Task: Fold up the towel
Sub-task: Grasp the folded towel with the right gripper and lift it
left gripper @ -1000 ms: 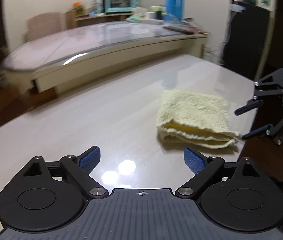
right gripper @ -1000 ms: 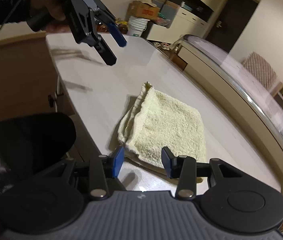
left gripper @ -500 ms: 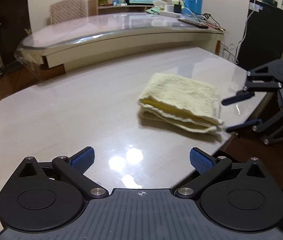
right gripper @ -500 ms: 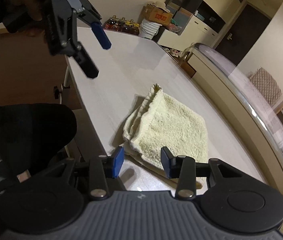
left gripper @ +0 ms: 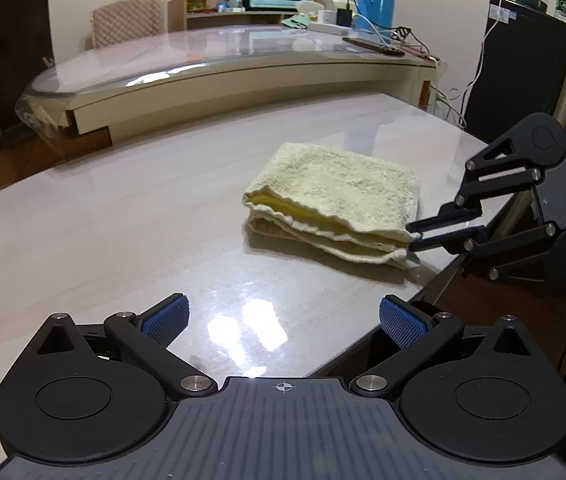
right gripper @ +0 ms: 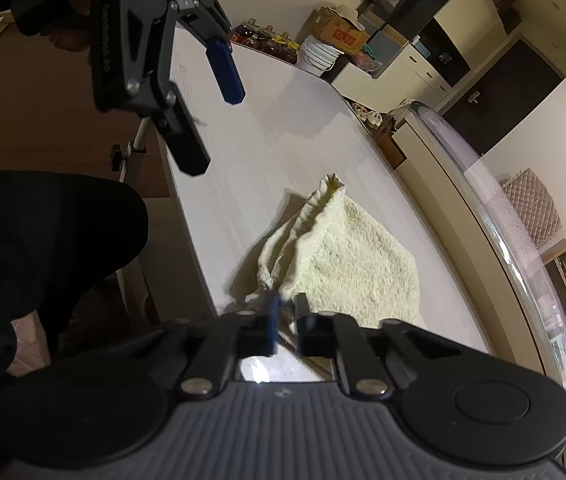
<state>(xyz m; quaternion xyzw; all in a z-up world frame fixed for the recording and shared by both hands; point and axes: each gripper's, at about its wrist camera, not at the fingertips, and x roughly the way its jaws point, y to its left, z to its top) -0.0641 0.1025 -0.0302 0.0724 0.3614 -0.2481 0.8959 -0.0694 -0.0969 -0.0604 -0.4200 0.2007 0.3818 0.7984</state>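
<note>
I judge the fold nearly done: the towel [left gripper: 335,200] lies on the table [left gripper: 123,216] already doubled into a thick pad, its layered open edges facing my left gripper [left gripper: 283,316] and its near corner at the table's edge. My right gripper [right gripper: 285,320] has its jaws drawn narrow on that near corner of the towel, right at its fingertips; in the left view its two fingers pinch the corner where the layers meet, though I cannot tell how many layers are caught. My left gripper stands wide and holds nothing, with the towel ahead and a little to its right, well apart from its pads. In the right view it hangs above the table, beyond the towel and to the left. The next move, I think, calls for either lifting this corner across for one more fold or tugging it to square the stack; either way my left should come in to pin or take the other corner so that the pad does not slide off the edge. Half a second ago my right jaws were apart and clear of the towel; now they have closed on it, and my left has stayed wide.
</note>
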